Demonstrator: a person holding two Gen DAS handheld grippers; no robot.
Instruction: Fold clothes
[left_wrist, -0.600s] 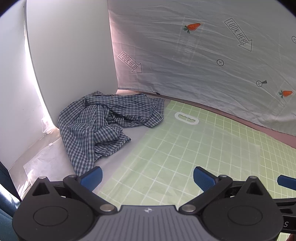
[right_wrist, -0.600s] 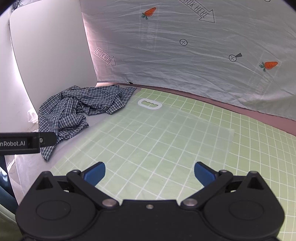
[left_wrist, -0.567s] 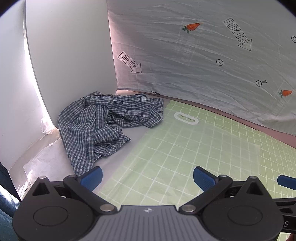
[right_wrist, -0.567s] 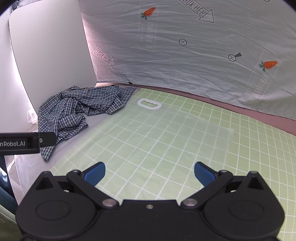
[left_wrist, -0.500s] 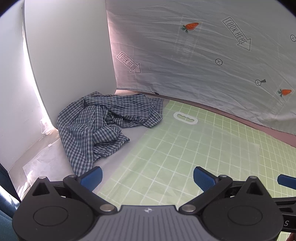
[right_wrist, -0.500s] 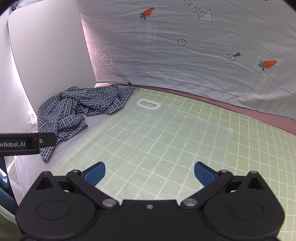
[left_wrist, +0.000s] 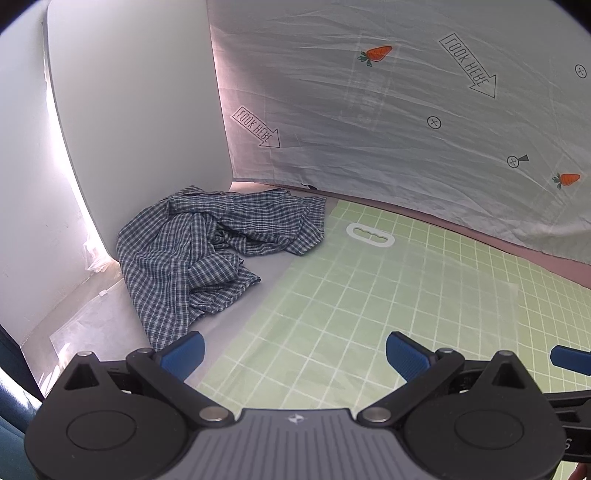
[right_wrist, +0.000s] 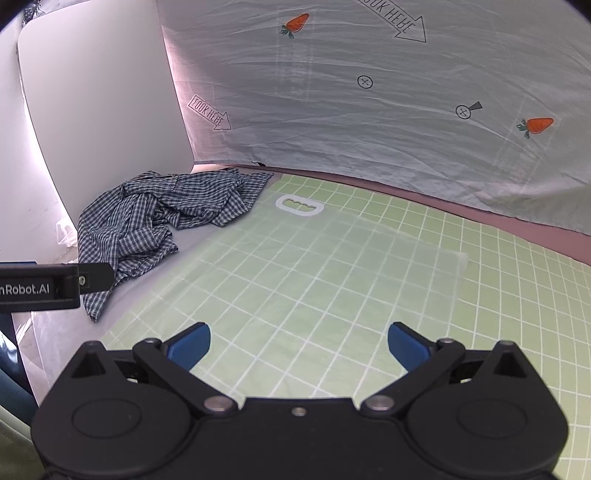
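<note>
A crumpled blue-and-white checked shirt (left_wrist: 207, 251) lies bunched in the far left corner, partly on a translucent plastic sheet (left_wrist: 266, 280); the right wrist view shows the shirt (right_wrist: 155, 225) too. My left gripper (left_wrist: 295, 350) hovers open, nearer than the shirt, with nothing between its blue pads. My right gripper (right_wrist: 299, 341) is open over the green grid mat (right_wrist: 498, 295), empty as well. The left gripper's side pokes into the right wrist view at the left edge.
A white oval handle cut-out (left_wrist: 370, 235) marks the plastic sheet's far end. A white printed cloth backdrop (left_wrist: 406, 122) hangs behind, and a white panel (left_wrist: 140, 110) closes the left side. A pink strip (right_wrist: 480, 218) runs under the backdrop.
Both views have shifted very slightly; the shirt sits a touch further left in frame. Both grippers stay open and empty.
</note>
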